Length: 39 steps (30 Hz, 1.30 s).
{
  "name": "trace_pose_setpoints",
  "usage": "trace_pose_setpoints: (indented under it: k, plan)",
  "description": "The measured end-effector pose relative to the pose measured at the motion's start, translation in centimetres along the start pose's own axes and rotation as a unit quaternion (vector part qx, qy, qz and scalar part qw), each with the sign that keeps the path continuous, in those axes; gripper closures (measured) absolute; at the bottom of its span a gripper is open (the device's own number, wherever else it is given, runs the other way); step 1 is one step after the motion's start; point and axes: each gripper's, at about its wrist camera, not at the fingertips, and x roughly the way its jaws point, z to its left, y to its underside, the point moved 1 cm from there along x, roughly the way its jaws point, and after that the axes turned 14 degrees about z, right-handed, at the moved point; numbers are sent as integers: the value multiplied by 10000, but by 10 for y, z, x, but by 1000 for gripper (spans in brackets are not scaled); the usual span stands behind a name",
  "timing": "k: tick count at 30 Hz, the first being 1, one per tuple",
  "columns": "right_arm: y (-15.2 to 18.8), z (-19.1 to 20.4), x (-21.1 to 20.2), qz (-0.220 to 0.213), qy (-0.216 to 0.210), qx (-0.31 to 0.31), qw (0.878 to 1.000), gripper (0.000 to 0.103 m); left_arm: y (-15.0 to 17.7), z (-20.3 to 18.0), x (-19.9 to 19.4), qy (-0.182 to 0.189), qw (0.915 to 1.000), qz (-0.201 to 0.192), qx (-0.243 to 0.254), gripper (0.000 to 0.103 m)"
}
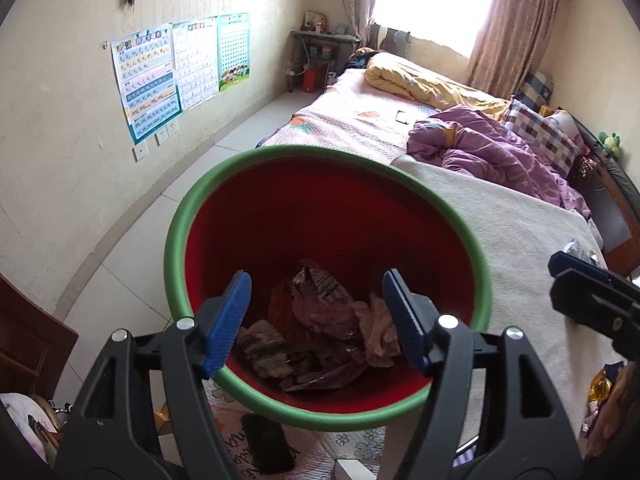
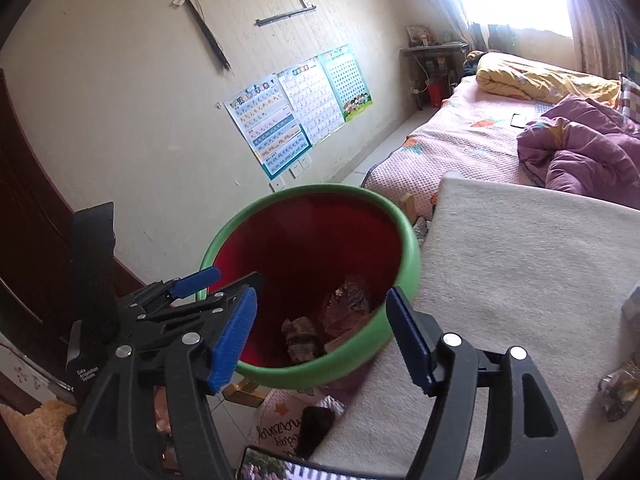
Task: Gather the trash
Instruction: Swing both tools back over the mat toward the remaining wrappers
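Note:
A bin with a green rim (image 1: 180,240) and red inside stands beside the bed, with several crumpled wrappers (image 1: 316,320) lying at its bottom. My left gripper (image 1: 318,284) hovers open over the bin's mouth with nothing between its blue pads. My right gripper (image 2: 322,300) is also open and empty, over the right side of the bin's rim (image 2: 412,256). From the right wrist view, the left gripper (image 2: 224,280) shows at the bin's left edge. Loose wrappers (image 2: 618,388) lie on the white blanket, and others (image 1: 600,384) show near the right gripper (image 1: 558,274).
The white blanket (image 1: 520,240) covers the near end of the bed, with a purple duvet (image 1: 488,148) and a yellow one behind. A dark phone (image 1: 266,444) lies on a patterned mat below the bin. A wooden door (image 2: 24,240) stands at left, posters (image 2: 280,120) on the wall.

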Motion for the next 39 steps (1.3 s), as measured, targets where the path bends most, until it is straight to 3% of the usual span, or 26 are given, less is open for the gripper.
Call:
trace_pose_setpoints:
  k: [7, 17, 29, 36, 38, 39]
  plan:
    - [24, -22, -46, -251, 257, 189, 9992, 32, 4, -40, -10, 325, 9991, -75, 268, 36]
    - [78, -85, -105, -101, 619, 426, 9971, 29, 37, -111, -19, 546, 9972, 103, 502, 36]
    - [195, -191, -171, 616, 1320, 1002, 9843, 28, 105, -229, -10, 1054, 9867, 753, 980, 35]
    - [239, -224, -156, 1263, 975, 1245, 9793, 29, 129, -275, -14, 1335, 9804, 873, 1153, 33]
    - [242, -224, -150, 1374, 919, 1127, 9798, 39, 135, -290, -15, 1489, 9758, 956, 1285, 33]
    - [241, -224, -150, 1358, 1007, 983, 9807, 54, 138, -298, -15, 1572, 9727, 1017, 1369, 33]
